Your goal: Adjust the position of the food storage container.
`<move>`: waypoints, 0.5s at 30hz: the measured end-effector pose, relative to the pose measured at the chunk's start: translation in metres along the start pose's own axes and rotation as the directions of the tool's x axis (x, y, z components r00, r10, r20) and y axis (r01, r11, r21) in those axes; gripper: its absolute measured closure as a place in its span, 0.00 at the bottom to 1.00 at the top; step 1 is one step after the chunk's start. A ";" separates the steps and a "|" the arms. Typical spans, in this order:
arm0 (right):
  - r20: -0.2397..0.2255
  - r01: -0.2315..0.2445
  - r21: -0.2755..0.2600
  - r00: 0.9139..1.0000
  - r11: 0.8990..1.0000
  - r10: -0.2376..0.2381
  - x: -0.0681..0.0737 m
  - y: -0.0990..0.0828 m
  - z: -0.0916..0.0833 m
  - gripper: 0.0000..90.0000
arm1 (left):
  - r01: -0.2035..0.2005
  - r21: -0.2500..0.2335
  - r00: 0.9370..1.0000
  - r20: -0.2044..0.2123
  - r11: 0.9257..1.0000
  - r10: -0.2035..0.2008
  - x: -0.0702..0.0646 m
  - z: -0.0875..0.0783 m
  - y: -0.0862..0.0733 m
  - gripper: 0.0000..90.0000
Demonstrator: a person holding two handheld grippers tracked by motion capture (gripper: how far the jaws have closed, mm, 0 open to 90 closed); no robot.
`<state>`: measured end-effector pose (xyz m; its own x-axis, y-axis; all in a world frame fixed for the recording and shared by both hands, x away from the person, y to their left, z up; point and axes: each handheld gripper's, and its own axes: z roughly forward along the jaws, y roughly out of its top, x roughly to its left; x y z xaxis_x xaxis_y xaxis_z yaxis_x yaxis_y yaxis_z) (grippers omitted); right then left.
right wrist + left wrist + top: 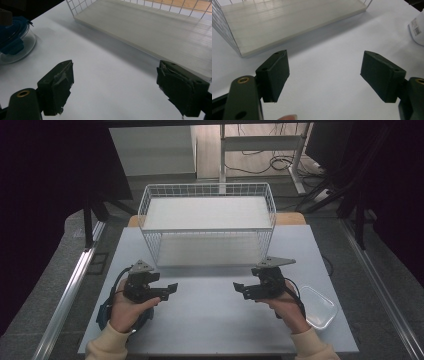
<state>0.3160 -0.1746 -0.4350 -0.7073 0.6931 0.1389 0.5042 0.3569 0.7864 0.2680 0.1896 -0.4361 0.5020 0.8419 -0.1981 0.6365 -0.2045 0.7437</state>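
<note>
Hovering — L gripper: left gripper (172, 287) over the table (210, 320), near edge of the wire basket just ahead; jaws spread wide, nothing btwn them, pointing toward table centre.
R gripper: right gripper (238, 289) opposite it, tips facing the other's across a bare gap — jaws also wide apart, empty; pad facing looks frayed in the right gripper view.
Hands: left hand (127, 310) and right hand (287, 307) come in from the bottom edge, cream sleeves, one tool each.
Basket: white wire basket (207, 227) at the far middle of the table, two levels, pale shelf board top and bottom; front face open toward the grippers.
Container: clear plastic container (317, 307) on the table just beside the right hand, near the R edge.
Left side: clear dish with something blue (13, 41) by the left hand, seen in the right gripper view; can't tell more.
</note>
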 end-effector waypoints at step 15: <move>0.003 -0.004 -0.001 1.000 1.000 0.004 -0.002 0.003 -0.010 0.17 | -0.004 -0.006 1.000 0.019 1.000 0.004 -0.001 -0.004 -0.003 0.27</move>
<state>0.3136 -0.1814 -0.4268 -0.7034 0.6967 0.1404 0.5067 0.3530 0.7865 0.2637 0.1912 -0.4358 0.5157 0.8314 -0.2068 0.6311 -0.2054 0.7480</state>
